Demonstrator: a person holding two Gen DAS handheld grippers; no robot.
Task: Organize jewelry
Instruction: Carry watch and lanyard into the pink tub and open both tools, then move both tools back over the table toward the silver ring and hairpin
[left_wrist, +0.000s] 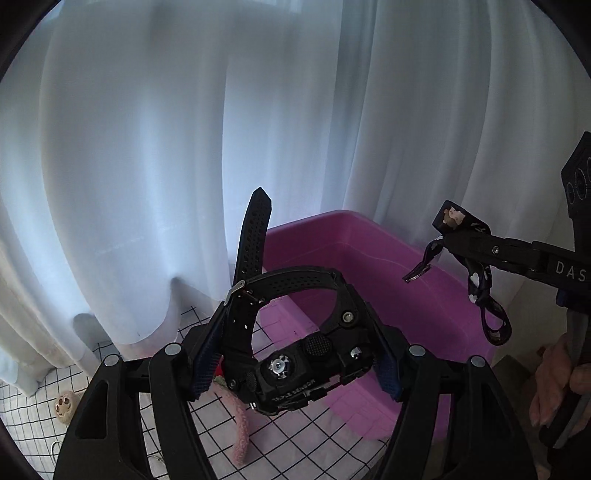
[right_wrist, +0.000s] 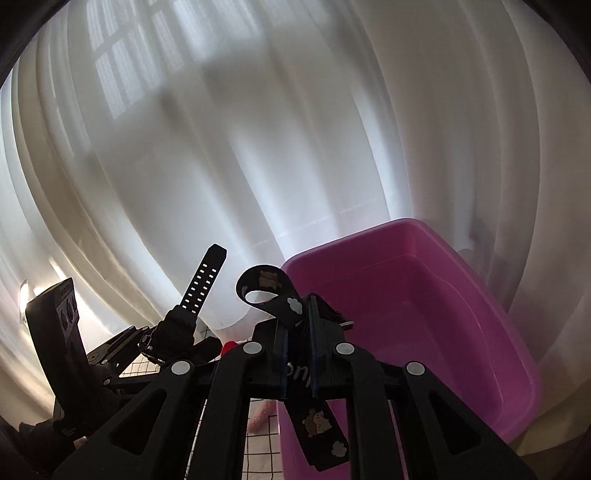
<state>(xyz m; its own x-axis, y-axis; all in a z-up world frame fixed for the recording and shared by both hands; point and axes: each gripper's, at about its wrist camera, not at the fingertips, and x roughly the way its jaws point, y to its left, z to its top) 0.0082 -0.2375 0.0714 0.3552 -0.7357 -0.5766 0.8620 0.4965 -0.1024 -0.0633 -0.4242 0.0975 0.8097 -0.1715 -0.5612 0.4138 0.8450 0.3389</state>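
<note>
My left gripper (left_wrist: 295, 365) is shut on a black sports watch (left_wrist: 291, 369), held by its case above the table; its perforated strap (left_wrist: 253, 236) sticks up. The watch also shows in the right wrist view (right_wrist: 177, 328). My right gripper (right_wrist: 297, 354) is shut on a black lanyard strap with cartoon prints (right_wrist: 321, 428), which loops above the fingers and hangs below. In the left wrist view the right gripper (left_wrist: 448, 225) holds the lanyard (left_wrist: 480, 291) over the pink plastic bin (left_wrist: 369, 254). The bin (right_wrist: 424, 295) looks empty.
White curtains (left_wrist: 147, 147) hang right behind the bin. The table has a white cloth with a black grid (left_wrist: 280, 435). A pink fuzzy item (left_wrist: 242, 432) and a small beige plush (left_wrist: 64, 404) lie on it at the left.
</note>
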